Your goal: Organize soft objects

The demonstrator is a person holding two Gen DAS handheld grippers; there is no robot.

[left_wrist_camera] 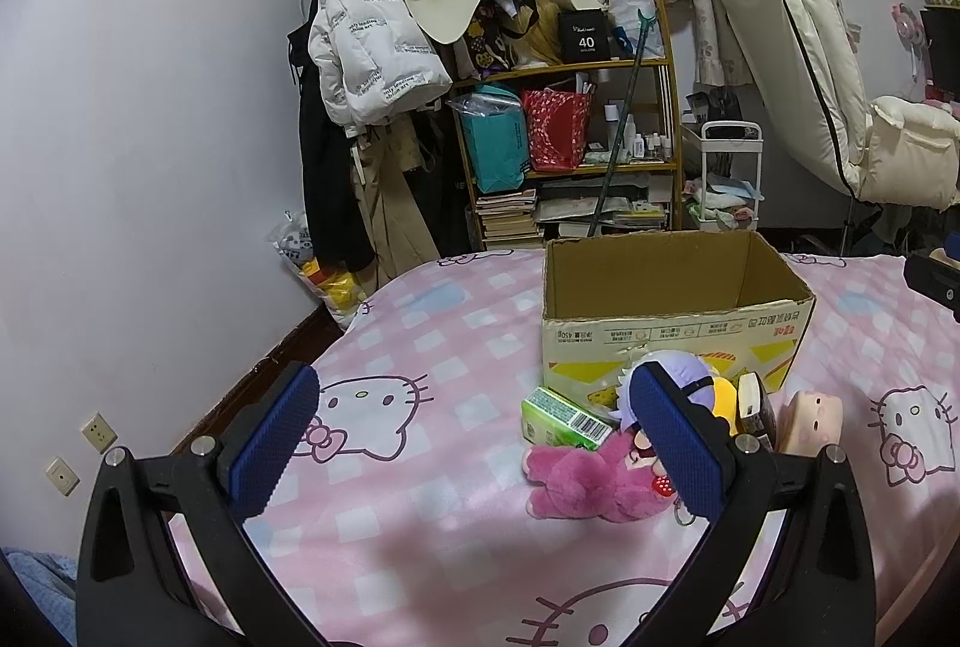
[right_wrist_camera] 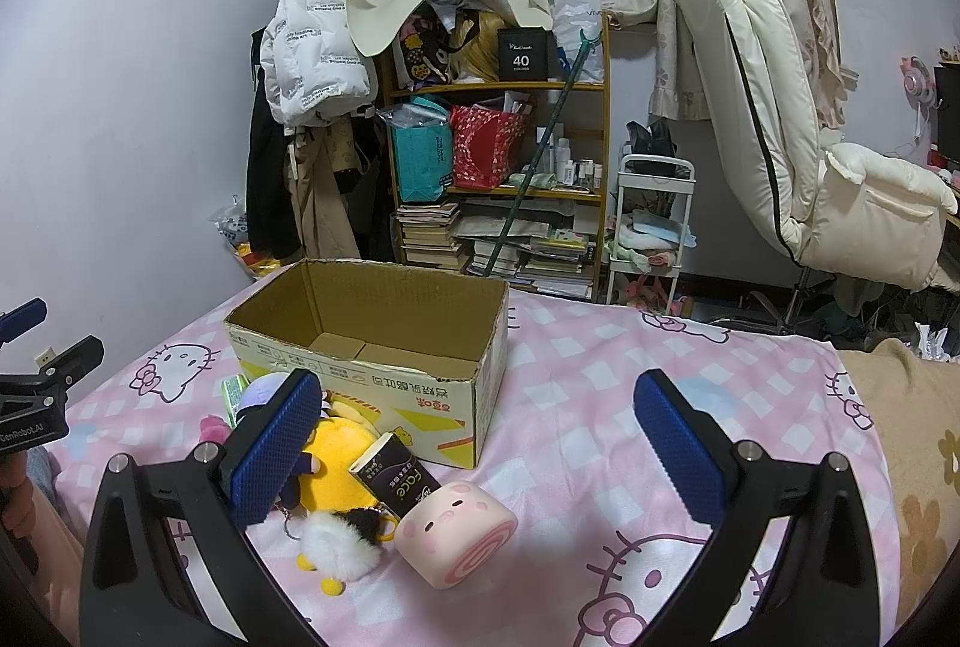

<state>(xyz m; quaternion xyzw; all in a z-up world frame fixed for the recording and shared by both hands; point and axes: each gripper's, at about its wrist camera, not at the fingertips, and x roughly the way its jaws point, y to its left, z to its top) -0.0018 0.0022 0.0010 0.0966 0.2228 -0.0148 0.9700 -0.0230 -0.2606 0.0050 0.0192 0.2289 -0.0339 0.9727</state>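
Observation:
An open cardboard box (left_wrist_camera: 672, 329) (right_wrist_camera: 372, 365) stands empty on the pink bed. In front of it lie a pink plush bear (left_wrist_camera: 588, 476), a purple-haired doll (left_wrist_camera: 690, 371) (right_wrist_camera: 264, 389), a yellow plush (right_wrist_camera: 345, 443) (left_wrist_camera: 726, 395), a pink roll-shaped squishy (right_wrist_camera: 459, 533) (left_wrist_camera: 816, 419), a white and black pompom keychain (right_wrist_camera: 342, 542), a green packet (left_wrist_camera: 561, 416) and a dark tissue pack (right_wrist_camera: 393, 479) (left_wrist_camera: 759, 407). My left gripper (left_wrist_camera: 480, 437) is open, above the sheet left of the bear. My right gripper (right_wrist_camera: 480, 443) is open above the squishy.
The bed sheet (right_wrist_camera: 600, 407) has a cat print. A tan blanket (right_wrist_camera: 918, 437) lies at the right. Behind the bed stand a cluttered shelf (left_wrist_camera: 570, 119), a white cart (right_wrist_camera: 654, 227), hanging coats (left_wrist_camera: 360, 47) and a cream recliner chair (right_wrist_camera: 810, 137).

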